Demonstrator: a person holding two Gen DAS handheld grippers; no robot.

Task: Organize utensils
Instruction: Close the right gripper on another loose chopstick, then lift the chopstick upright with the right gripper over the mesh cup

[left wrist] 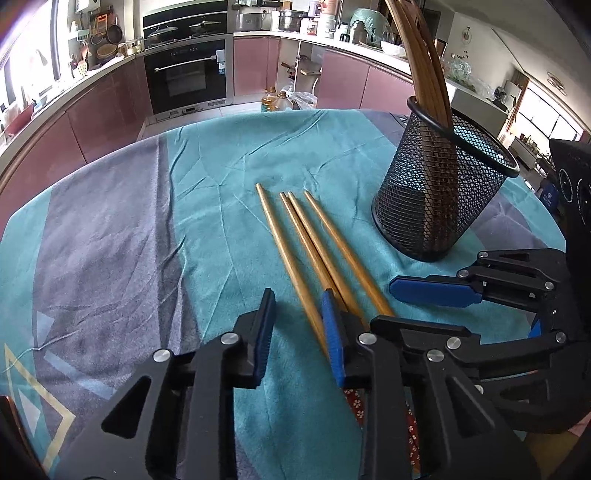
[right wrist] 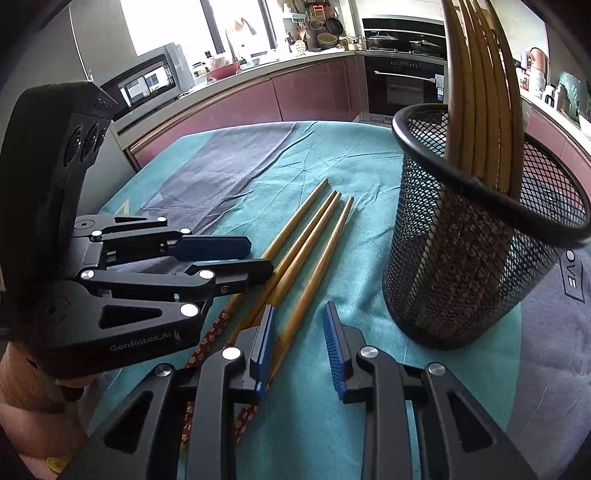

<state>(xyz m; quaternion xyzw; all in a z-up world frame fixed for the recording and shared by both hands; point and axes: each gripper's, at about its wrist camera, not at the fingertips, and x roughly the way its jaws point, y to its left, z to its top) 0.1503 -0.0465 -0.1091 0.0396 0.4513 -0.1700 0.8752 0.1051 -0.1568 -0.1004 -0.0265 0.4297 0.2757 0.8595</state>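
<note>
Four loose wooden chopsticks [left wrist: 314,251] await pickup beside the black mesh holder [left wrist: 443,192]; next, left claw [left wrist: 299,332] and right claw [right wrist: 301,347], both open and empty, must close on one.

Daylit kitchen, both wrist views sharp at centre, strong fisheye bending at edges.

Light enters from the blown-out bright window [right wrist: 173,22] at upper left of the right wrist view and from overexposed panes [left wrist: 546,110] at far right of the left wrist view. Wrinkled teal and grey tablecloth [left wrist: 207,177] is evenly lit, shadows soft. Glossy mauve cabinet fronts [left wrist: 110,107] curve markedly. Frame corners vignette to black; near black plastic gripper bodies are slightly soft.
</note>
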